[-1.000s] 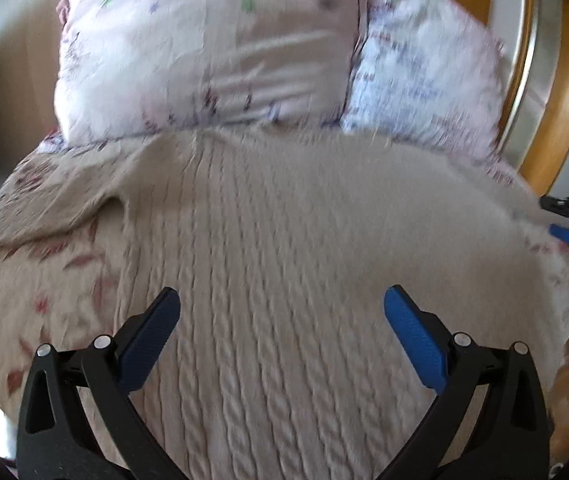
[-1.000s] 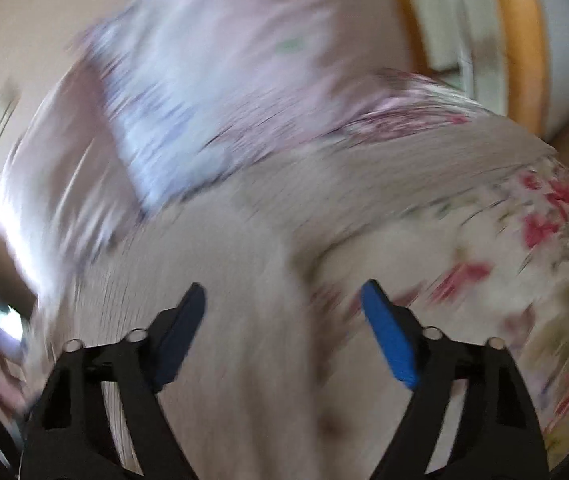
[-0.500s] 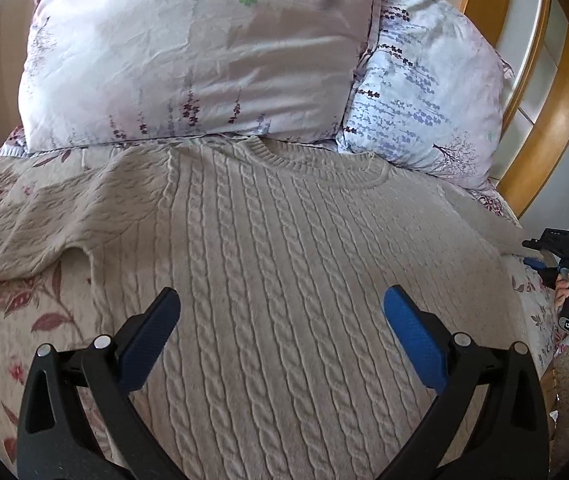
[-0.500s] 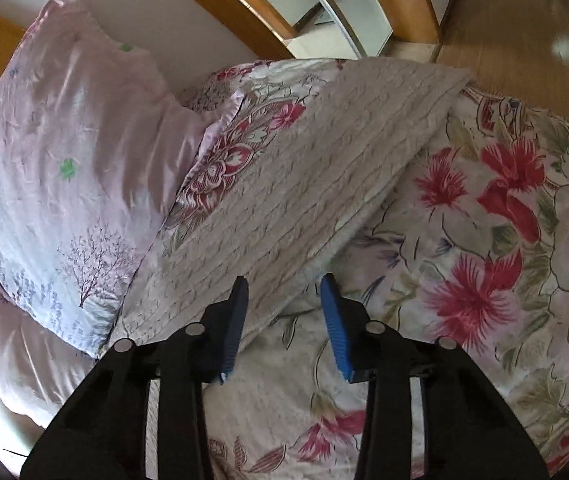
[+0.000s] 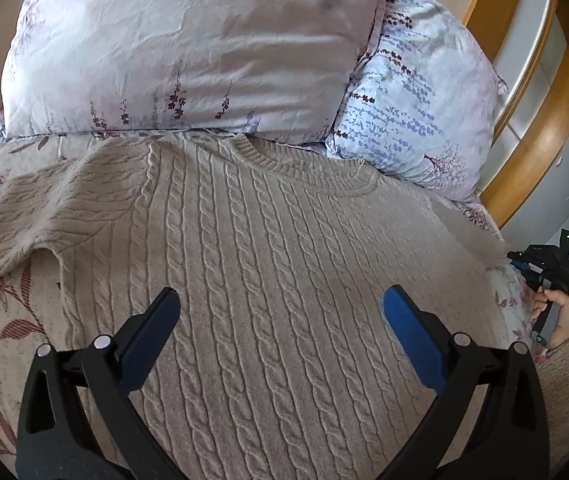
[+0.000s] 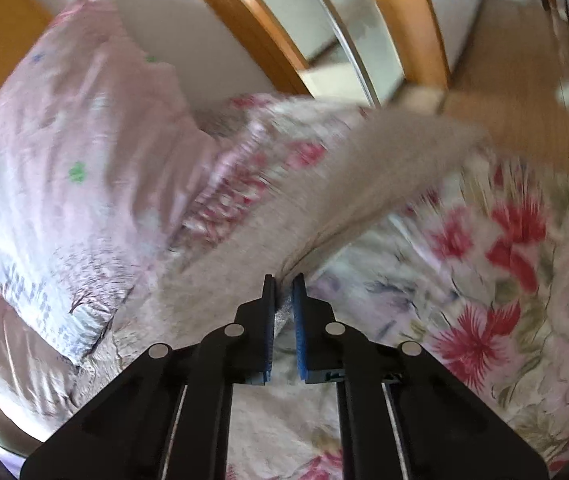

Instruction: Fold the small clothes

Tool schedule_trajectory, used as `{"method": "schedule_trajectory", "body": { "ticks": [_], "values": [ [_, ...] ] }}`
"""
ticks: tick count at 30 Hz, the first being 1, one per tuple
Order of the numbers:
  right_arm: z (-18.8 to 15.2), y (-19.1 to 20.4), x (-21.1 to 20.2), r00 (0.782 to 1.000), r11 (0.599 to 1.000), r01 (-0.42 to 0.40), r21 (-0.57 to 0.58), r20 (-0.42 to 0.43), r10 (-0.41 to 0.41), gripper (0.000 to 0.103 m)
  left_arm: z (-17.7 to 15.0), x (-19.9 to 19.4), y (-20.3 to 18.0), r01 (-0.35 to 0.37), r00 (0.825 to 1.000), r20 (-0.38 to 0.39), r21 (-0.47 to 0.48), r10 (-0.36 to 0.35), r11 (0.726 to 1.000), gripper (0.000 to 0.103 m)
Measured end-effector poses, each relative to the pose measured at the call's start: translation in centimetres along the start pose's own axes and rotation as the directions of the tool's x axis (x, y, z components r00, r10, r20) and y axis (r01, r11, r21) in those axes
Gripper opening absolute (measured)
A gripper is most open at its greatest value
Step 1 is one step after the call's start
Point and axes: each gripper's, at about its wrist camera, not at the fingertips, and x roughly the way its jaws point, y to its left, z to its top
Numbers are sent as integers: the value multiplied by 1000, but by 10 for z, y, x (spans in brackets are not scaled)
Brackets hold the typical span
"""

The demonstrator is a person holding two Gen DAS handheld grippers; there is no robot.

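Note:
A beige cable-knit sweater [image 5: 284,240] lies flat on the bed, its neckline toward the pillows and one sleeve spread to the left. My left gripper [image 5: 280,296] hovers over the sweater's chest, open wide with nothing between its blue pads. At the far right of that view a hand holds my right gripper [image 5: 540,268] at the other sleeve. In the right wrist view, the right gripper [image 6: 282,282] has its jaws closing tight on the near edge of the sleeve [image 6: 384,160], with knit pinched between the pads. The sleeve stretches away to the upper right.
Two pale floral pillows [image 5: 188,40] [image 5: 416,112] lean at the head of the bed. A wooden bed frame [image 5: 540,148] curves behind them. The floral bedspread [image 6: 484,280] lies under the sweater, with wooden floor [image 6: 524,60] past the bed's edge.
The right gripper's jaws went from wide apart to pinched on the sleeve's edge while it swung toward the sleeve. The left gripper shifted over the sweater, then held, jaws unchanged.

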Motion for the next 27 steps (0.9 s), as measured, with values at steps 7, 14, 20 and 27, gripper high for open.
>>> {"method": "schedule_trajectory", "body": {
  "ticks": [7, 14, 20, 27],
  "values": [
    [-14, 87, -34, 985, 957, -138, -256, 62, 159, 8, 3, -2, 7, 29, 999, 30, -24, -28, 999, 99],
    [-107, 196, -19, 934, 774, -356, -523, -190, 302, 2, 2, 0, 13, 34, 999, 33, -54, -32, 998, 97],
    [-150, 199, 16, 908, 810, -378, -449, -352, 228, 6, -4, -3, 15, 37, 999, 30, -51, -35, 998, 97],
    [-77, 117, 13, 921, 939, -338, -60, -229, 317, 56, -3, -2, 19, 38, 999, 33, -59, -36, 998, 97]
  ]
}}
